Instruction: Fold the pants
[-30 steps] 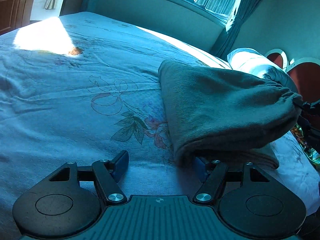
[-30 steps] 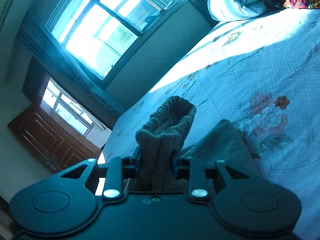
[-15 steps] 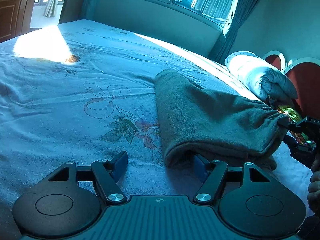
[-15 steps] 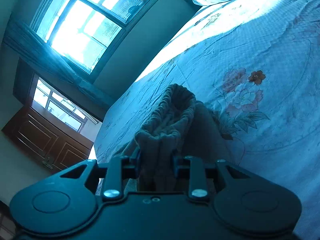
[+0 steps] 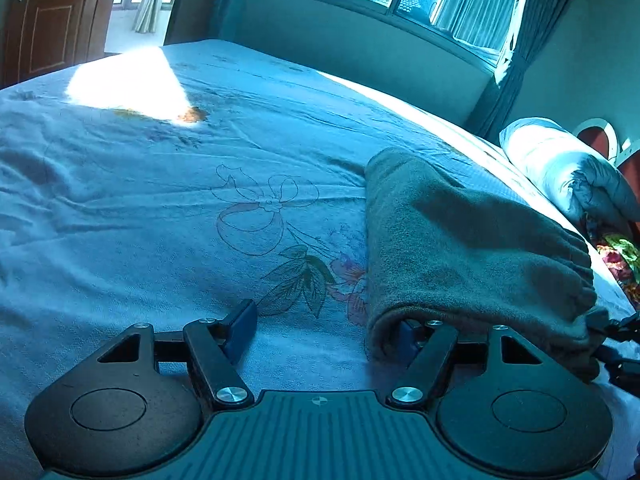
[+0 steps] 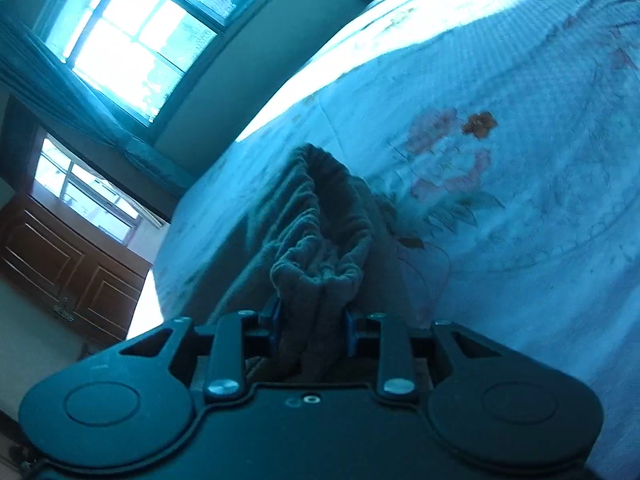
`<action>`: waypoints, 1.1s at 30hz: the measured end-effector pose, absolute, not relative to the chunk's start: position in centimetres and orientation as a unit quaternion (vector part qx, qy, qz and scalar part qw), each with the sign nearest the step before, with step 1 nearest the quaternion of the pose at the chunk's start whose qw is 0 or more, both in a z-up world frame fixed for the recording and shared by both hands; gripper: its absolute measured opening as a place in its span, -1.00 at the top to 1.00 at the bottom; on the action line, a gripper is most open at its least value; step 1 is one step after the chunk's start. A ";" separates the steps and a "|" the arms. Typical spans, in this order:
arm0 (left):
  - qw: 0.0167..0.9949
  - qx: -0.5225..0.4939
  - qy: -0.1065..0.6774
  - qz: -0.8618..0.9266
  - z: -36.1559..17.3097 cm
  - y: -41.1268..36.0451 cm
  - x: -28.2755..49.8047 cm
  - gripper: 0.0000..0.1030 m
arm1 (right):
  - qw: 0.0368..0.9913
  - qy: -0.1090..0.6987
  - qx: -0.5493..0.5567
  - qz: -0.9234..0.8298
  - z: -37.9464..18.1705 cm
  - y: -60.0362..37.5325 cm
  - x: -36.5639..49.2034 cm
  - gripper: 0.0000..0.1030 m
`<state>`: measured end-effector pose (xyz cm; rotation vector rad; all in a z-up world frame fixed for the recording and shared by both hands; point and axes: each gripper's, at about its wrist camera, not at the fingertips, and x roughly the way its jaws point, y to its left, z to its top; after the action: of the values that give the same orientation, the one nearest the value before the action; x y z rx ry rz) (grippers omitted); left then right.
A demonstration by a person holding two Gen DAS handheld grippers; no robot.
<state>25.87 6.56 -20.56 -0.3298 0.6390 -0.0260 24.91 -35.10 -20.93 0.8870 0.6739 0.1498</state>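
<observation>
Grey-brown pants lie folded over on the flowered bed sheet, the elastic waistband toward the right. My left gripper stands wide, its jaws opening a little. Only sheet lies between them, and its right finger is tucked under the near folded edge of the pants. My right gripper is shut on the bunched waistband of the pants, low over the bed. In the left wrist view its dark fingers show at the waistband's right end.
A rolled white quilt and a bright patterned cloth lie at the head of the bed on the right. A window wall runs behind the bed, and a wooden door stands at far left. Open sheet spreads left of the pants.
The right gripper has sunk toward the bed with the waistband, so the raised top layer of the pants now lies lower and flatter. The left gripper has barely moved.
</observation>
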 end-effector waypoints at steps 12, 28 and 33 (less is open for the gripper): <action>0.936 -0.133 0.325 -0.001 -18.1 6.9 24.3 -0.80 | 0.883 0.254 0.385 0.083 -16.7 -37.9 20.5 -0.32; 0.936 -0.149 0.318 0.022 -18.0 9.4 23.1 -1.00 | 0.883 0.255 0.384 0.089 -15.8 -37.1 19.6 -0.53; 0.944 -0.171 0.283 -0.018 -15.6 9.6 24.4 -1.00 | 0.880 0.248 0.396 0.088 -15.4 -38.2 20.5 -0.54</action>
<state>24.43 9.60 -15.58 -0.3484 0.5768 -0.0373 20.48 -38.25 -15.43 0.8245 0.5173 0.1827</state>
